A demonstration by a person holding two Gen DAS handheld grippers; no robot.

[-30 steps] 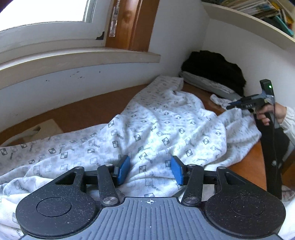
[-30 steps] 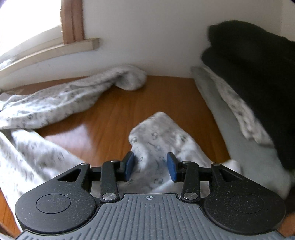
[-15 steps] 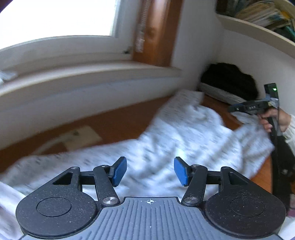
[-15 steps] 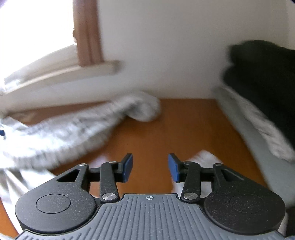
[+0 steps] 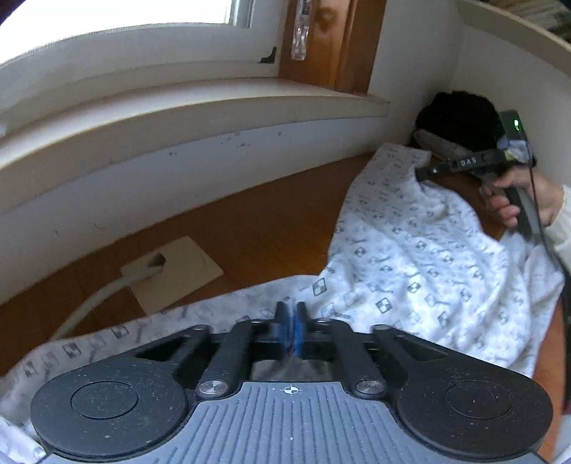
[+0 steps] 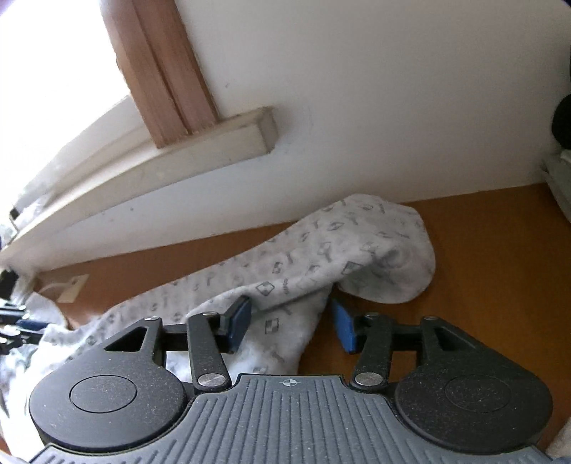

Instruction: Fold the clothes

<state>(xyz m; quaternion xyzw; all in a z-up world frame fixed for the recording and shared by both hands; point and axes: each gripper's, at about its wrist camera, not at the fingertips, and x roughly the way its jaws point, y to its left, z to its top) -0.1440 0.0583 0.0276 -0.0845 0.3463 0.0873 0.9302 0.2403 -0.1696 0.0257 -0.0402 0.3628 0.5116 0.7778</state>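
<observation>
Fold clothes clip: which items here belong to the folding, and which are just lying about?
Job:
patterned white garment
left gripper, shut on its edge
right gripper, jaws opening, cloth between them

Lying about:
black clothing pile
beige plate with cable
window sill

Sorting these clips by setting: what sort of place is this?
Probably a room at home: a wooden desk under a window sill, a bookshelf above, patterned garment spread out for folding.
</observation>
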